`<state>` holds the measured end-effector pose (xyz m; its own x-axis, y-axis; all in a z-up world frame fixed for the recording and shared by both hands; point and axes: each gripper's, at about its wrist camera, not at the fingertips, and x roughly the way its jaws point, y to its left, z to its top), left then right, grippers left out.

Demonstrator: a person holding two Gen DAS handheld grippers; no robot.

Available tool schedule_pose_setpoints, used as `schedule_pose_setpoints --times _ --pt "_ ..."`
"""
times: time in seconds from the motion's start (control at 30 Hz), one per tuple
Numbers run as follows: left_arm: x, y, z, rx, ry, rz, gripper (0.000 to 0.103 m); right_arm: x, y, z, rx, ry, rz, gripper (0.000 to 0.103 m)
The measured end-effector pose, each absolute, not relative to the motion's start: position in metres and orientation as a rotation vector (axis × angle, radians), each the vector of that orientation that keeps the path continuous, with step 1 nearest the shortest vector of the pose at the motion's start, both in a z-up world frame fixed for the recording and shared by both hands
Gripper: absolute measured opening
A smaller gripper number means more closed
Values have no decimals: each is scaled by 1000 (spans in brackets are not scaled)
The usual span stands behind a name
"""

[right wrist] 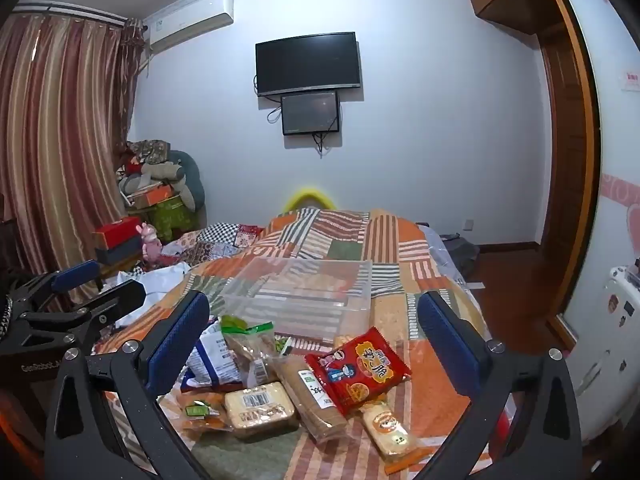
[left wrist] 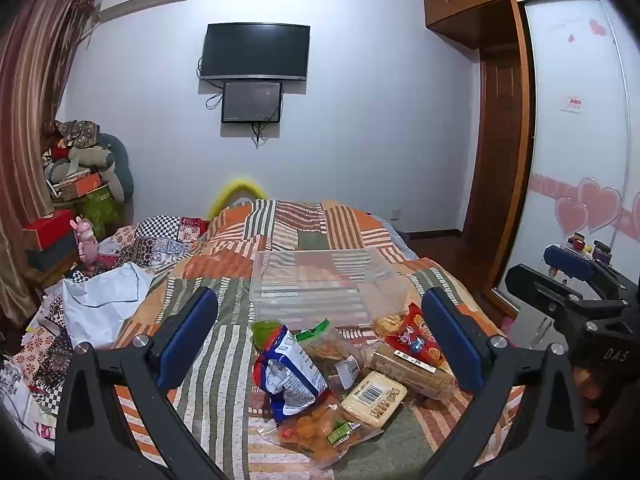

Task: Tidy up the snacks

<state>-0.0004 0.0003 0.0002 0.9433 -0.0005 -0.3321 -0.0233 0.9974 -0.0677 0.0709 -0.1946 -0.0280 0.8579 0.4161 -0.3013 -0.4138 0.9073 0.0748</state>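
Clear plastic bin (right wrist: pixel 298 294) sits empty on the bed (right wrist: pixel 400 240); we judge nothing sorted yet. Snacks (right wrist: pixel 304 384) lie heaped just before it. Our left gripper (left wrist: pixel 320 340) and right gripper (right wrist: pixel 312 344) hover wide open, holding nothing.

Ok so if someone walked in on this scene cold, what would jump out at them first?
Probably the heap of snacks on the striped patchwork bedspread, with the bright red packet lying on top of the pile nearest the camera. Just behind it sits an empty clear plastic bin, and the black TV on the pale far wall draws the eye above. Both grippers, left and right, frame the pile with jaws wide open.
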Motion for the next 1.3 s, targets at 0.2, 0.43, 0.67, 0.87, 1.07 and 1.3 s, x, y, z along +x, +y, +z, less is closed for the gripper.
schedule_pose_setpoints --times 0.2,0.43,0.67,0.87,1.07,1.3 --pt "0 1 2 -61 328 9 103 67 -195 -25 11 302 432 103" --pt "-5 -5 2 -41 313 9 103 67 -195 -24 15 305 448 103" --pt "-5 -4 2 -42 307 5 103 67 -195 -23 11 304 453 103" --pt "-7 -6 3 -41 303 4 103 65 -192 -22 5 298 455 103" --pt "-6 -6 3 -41 304 3 103 64 -192 -22 4 297 457 103" --pt "-4 -7 4 -47 308 2 103 67 -193 -25 10 304 459 103"
